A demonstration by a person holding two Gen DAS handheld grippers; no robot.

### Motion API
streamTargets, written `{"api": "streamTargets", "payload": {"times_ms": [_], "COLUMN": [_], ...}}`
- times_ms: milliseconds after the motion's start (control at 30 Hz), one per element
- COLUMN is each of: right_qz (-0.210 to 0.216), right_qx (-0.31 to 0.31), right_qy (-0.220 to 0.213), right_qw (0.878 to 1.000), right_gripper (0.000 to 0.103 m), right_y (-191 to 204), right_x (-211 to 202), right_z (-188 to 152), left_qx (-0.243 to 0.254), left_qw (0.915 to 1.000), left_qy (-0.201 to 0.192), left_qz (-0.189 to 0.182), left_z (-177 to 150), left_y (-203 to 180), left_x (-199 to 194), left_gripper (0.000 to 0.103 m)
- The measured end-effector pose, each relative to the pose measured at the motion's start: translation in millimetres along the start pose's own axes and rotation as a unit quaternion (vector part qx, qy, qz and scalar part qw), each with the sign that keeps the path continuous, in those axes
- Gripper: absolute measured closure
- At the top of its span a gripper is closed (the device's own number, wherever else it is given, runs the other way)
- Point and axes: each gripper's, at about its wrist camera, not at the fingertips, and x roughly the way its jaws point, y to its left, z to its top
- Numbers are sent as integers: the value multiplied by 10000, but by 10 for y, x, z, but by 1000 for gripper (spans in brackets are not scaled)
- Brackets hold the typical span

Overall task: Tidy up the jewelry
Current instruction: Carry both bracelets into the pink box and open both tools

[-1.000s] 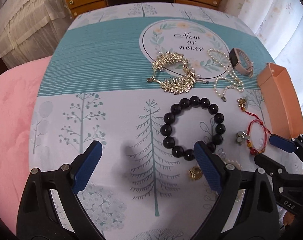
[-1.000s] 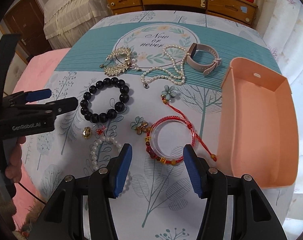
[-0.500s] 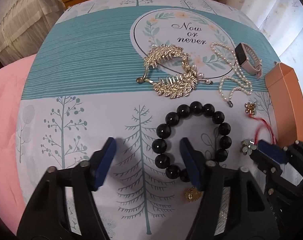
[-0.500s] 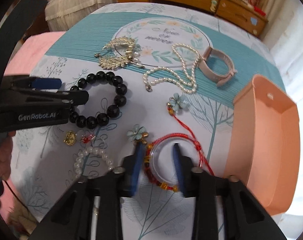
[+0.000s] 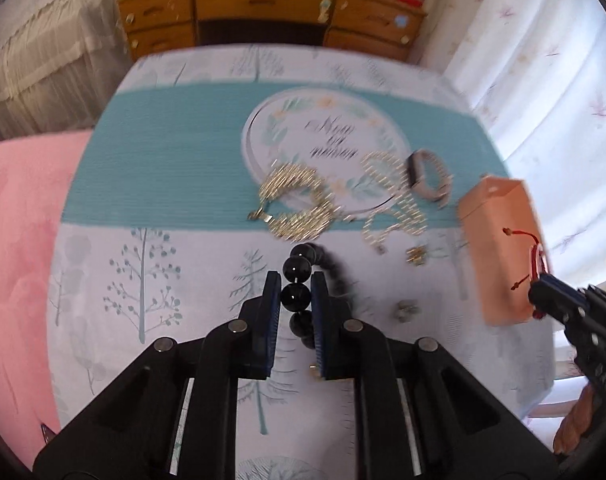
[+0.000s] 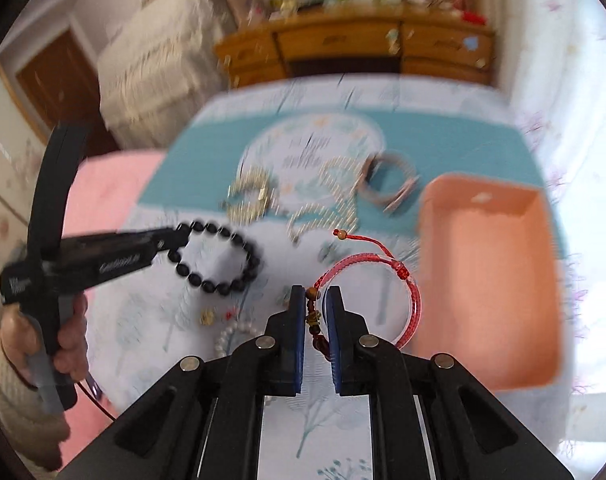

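Observation:
My left gripper is shut on the black bead bracelet and holds it lifted above the cloth; the bracelet also shows in the right wrist view. My right gripper is shut on the red cord bracelet, lifted beside the peach tray. In the left wrist view the red bracelet hangs in front of the tray. A gold leaf piece, a pearl necklace and a pink watch lie on the cloth.
A pearl bracelet, a gold charm and small flower charms lie on the tablecloth. A wooden dresser stands behind the table, a pink bed to the left, curtains to the right.
Both grippers have closed on their bracelets and lifted them off the cloth. The right gripper has carried the red bracelet towards the peach tray. Both views are motion-blurred.

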Motion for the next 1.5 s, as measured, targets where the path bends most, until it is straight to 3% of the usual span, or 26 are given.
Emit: {"api": "streamTargets", "payload": {"times_ms": [100,200,433,567,700,800,833,1000,1133,1200,1300,1433,1500], "right_qz": [-197,-312,-115,69,301,148,99,-257,-399,-408,-434,-402,-437], "right_qx": [255,564,1375,1781,2197,2063,1987,1596,1467,1441,1423,1400,1325], "right_qy": [-317,-357,-152,137,327,195,103,-60,-146,-188,-232,-208,-201], "right_qw": [9990,9973,9903,9839,9746,9782,9800,9868,9883,9885,9886,9891,9900], "right_gripper": [93,93,93,93,90,66,64,64,64,64,64,64,64], "right_y": [-234,-515,-1223,-1455,-1621,-1568,-1549,-1443,-1350,-1351,-1356,-1347,-1296], "right_x": [-290,-355,-27,305,437,335,284,55,-92,-144,-173,-202,-200], "right_z": [68,68,-84,-200,-350,-435,-465,-615,-664,-678,-661,-600,-590], "left_qx": [220,497,1204,1581,1810,1881,1881,1792,1698,1633,1632,1645,1613], "left_qw": [9991,9961,9840,9769,9742,9724,9722,9747,9801,9800,9795,9790,9788], "left_qy": [-291,-550,-794,-777,-517,-312,-254,40,311,566,674,426,295], "left_qz": [-198,-482,-1050,-1208,-1243,-1344,-1373,-1338,-981,-987,-968,-1125,-1229], "left_z": [101,206,477,558,590,585,588,543,525,521,501,455,442], "left_y": [-251,-525,-1392,-1950,-2412,-2652,-2724,-2779,-2678,-2603,-2533,-2477,-2455], "left_x": [-324,-611,-869,-717,-327,-23,86,727,1168,1291,1289,1036,872], "left_gripper": [91,91,91,91,91,91,91,90,90,90,89,88,76]}}
